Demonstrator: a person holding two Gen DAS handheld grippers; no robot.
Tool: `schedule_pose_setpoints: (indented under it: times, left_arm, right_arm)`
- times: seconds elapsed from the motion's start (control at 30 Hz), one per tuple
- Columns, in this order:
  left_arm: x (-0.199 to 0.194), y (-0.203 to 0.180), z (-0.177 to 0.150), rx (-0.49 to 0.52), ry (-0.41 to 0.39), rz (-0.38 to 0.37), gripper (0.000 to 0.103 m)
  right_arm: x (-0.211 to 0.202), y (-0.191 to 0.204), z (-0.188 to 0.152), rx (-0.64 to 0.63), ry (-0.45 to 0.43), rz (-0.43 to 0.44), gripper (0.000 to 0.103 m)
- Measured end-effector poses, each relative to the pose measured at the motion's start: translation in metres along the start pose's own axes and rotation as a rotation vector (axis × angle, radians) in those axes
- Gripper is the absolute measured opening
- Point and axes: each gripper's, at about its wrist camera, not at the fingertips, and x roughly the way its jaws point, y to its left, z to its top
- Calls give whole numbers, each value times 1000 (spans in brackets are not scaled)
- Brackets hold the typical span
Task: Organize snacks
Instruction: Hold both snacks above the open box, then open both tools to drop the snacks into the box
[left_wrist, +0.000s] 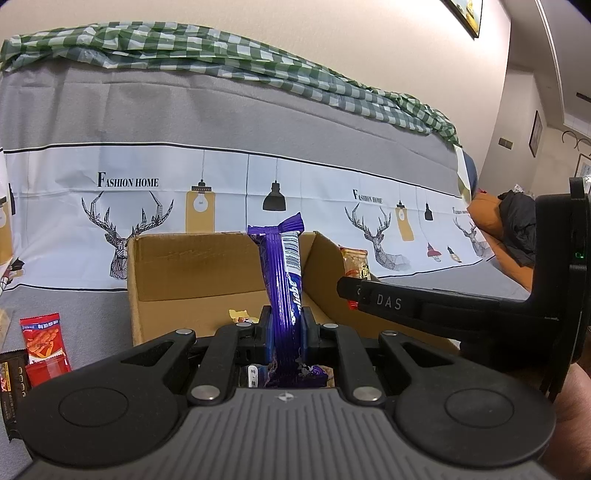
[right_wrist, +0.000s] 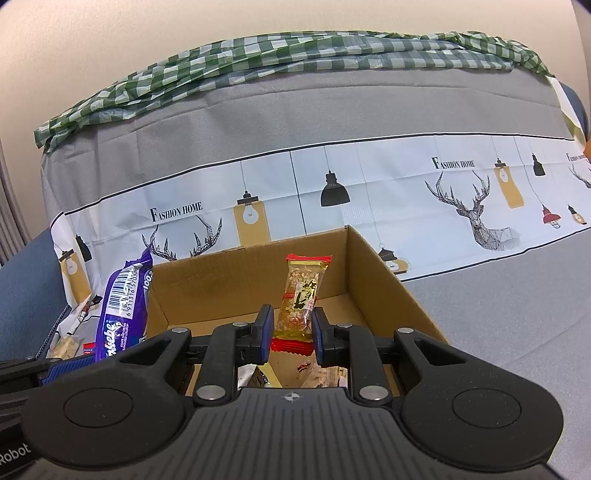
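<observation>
Standing by the covered sofa, I would worry first about the cardboard box (right_wrist: 373, 273): it is light, open-topped corrugated board with a ragged far rim, resting on soft grey cloth (right_wrist: 498, 314), and a knock from either tool could shove or tip it, I think. It already has a few wrappers lying on its floor near the front wall.

Next down in size is the purple snack pack (left_wrist: 282, 291), a long crinkly foil sleeve with a barcode and a crimped, flared top. The left gripper (left_wrist: 283, 325) is clamped on its lower part, so it stands upright at the box's near edge with a long free length above the pads. That tall, slippery film could slide or flop sideways on release and land outside, by my reckoning.

Smaller again is the peanut bar (right_wrist: 301, 295), a clear wrapper with red crimped ends showing a lumpy, nutty slab. The right gripper (right_wrist: 291, 334) pinches it about its lower half, upright, over the open box. Squeezing harder might crumble the brittle filling; glossy film could also slip.

With both tools close together at the same opening, they may bump one another.

Smallest, a red snack packet (left_wrist: 44, 338) with a toothed edge lies flat on the cloth left of the box, beside a dark wrapper (left_wrist: 11, 384), both not yet put away.
</observation>
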Motion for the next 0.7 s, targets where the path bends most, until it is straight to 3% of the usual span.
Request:
schedule_pose_setpoints:
  times: [0.7]
  left_arm:
    - [1,-4,0,-3,2,-19,14]
  right_arm:
    - [0,-1,1,0,-6,-2,23]
